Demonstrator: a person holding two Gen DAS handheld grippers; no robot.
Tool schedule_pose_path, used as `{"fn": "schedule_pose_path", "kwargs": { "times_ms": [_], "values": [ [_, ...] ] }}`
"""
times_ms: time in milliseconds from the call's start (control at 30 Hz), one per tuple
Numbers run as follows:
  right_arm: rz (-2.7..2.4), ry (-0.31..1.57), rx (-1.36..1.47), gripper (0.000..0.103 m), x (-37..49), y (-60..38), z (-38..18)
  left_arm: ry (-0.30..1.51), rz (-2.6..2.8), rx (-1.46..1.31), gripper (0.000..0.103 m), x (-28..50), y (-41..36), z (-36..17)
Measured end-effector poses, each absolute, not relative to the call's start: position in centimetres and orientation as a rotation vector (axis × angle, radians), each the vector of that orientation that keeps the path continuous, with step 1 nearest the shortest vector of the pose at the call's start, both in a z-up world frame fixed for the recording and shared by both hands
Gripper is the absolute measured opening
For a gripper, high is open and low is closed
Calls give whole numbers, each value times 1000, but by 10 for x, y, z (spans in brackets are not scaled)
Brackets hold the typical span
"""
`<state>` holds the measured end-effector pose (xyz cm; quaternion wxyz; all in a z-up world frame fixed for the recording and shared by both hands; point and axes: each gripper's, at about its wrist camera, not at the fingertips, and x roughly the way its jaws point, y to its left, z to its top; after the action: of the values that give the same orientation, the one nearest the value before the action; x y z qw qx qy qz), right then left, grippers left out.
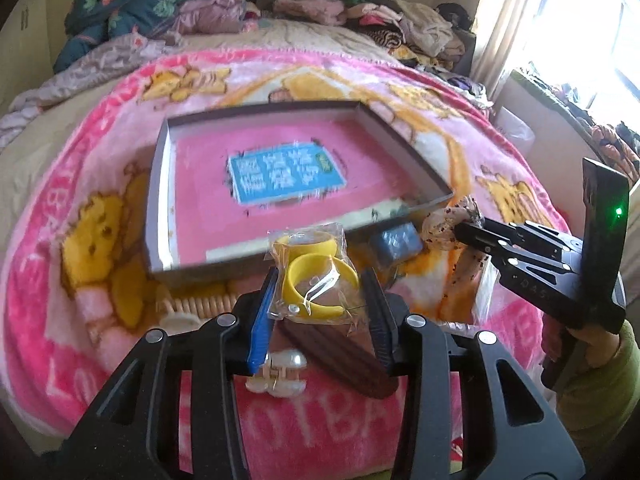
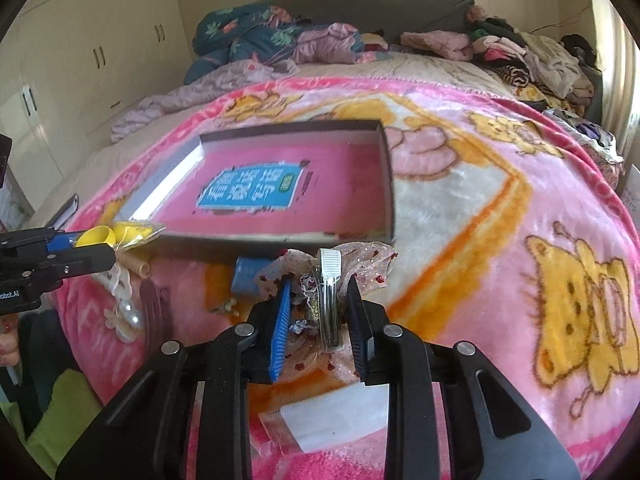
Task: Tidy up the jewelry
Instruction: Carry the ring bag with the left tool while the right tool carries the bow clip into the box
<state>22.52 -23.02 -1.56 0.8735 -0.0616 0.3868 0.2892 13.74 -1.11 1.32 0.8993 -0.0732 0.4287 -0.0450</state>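
A clear bag of two yellow bracelets (image 1: 314,276) was gripped by the left claw (image 1: 316,304), and one sheer, red-dotted hair bow (image 2: 320,300) by the right claw (image 2: 320,320), both just short of the open box (image 1: 160,184). Each was judged best carried over the near wall and released low onto the pink book (image 1: 288,184). Still on the blanket (image 1: 48,320) were counted one pearl clip (image 1: 280,372), one brown clip (image 1: 340,360), one cream coil (image 1: 196,304) and one blue item (image 1: 396,240).

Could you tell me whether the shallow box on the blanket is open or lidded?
Open: the box has no lid, and the pink book inside is fully visible.
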Motion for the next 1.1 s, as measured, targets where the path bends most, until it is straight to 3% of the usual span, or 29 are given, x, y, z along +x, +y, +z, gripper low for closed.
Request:
{"fn": "schedule_pose_path", "kwargs": {
  "times_ms": [533,1100],
  "values": [
    [601,718,-128,25,252,-216,23,824,-9,-186,32,180,32,27],
    [619,752,-134,25,309,-161,17,872,11,-177,33,224,55,-22]
  ]
}}
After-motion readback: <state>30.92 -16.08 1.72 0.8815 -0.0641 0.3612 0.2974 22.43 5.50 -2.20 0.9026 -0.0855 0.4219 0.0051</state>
